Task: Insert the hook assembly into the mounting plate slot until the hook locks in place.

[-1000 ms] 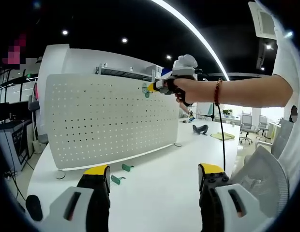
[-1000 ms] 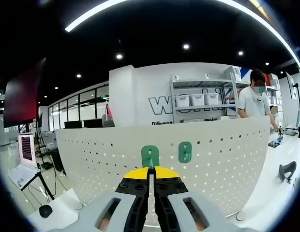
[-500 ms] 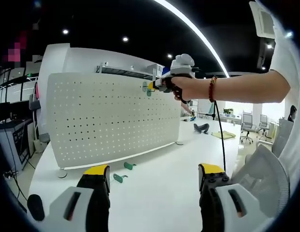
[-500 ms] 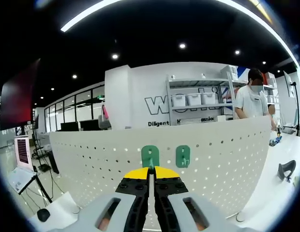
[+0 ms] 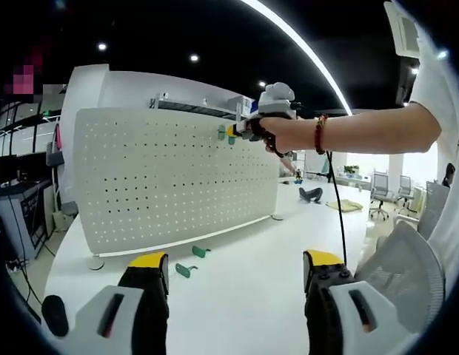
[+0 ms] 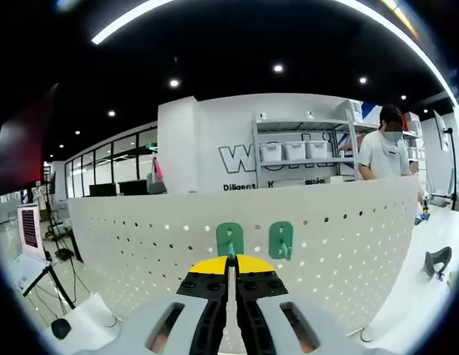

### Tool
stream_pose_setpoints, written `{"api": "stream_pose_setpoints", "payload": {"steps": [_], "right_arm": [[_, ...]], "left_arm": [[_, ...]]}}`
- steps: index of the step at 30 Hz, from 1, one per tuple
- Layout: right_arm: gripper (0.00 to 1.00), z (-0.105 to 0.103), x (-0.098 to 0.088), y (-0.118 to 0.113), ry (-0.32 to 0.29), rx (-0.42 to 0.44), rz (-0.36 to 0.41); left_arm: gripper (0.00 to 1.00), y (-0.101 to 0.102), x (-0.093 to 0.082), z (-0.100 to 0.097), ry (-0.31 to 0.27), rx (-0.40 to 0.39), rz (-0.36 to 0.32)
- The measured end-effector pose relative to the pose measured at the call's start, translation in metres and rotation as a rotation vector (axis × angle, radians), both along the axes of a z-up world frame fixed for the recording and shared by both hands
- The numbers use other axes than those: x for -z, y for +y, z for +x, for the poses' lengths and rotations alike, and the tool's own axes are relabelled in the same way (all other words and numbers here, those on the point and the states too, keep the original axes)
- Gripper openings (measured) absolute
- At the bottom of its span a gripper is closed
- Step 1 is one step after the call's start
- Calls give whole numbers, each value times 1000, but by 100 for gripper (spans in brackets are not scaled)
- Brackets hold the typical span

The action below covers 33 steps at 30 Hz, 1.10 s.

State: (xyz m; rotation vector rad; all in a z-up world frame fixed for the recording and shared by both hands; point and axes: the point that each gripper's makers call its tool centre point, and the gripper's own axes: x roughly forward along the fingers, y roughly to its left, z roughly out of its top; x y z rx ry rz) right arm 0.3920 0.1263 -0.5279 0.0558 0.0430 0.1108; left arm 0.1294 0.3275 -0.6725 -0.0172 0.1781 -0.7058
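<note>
- Two green hooks (image 6: 280, 240) sit high on the white pegboard (image 6: 348, 237); the right gripper (image 6: 231, 260) is clenched on the left green hook (image 6: 229, 238).
- Left gripper (image 5: 233, 270) hangs released over the table (image 5: 244, 296), near two loose hooks (image 5: 186, 270).
- Wall lettering reads "Diligent".

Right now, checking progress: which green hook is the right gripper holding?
The left hook on the pegboard, pinched by the right gripper; its neighbour hangs free.

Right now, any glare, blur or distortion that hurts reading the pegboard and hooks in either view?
Left gripper view: fisheye bows the pegboard; ceiling light strip is blown out; loose green hooks on the table stay sharp. Right gripper view: pegboard holes crisp, the right gripper shut on a green hook, second hook clear; the background person is slightly soft.
</note>
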Motion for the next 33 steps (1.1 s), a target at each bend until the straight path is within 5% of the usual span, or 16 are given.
{"api": "stream_pose_setpoints", "payload": {"steps": [27,31,33], "right_arm": [[1,16,6,1,30,41,-53],[1,16,7,0,33,55,6],[1,17,7,0,24,60,-48]], "left_arm": [[76,10,4,1,13,-31,4],[76,12,4,2,16,-35,3],[76,12,5,1,16,-35,7]]}}
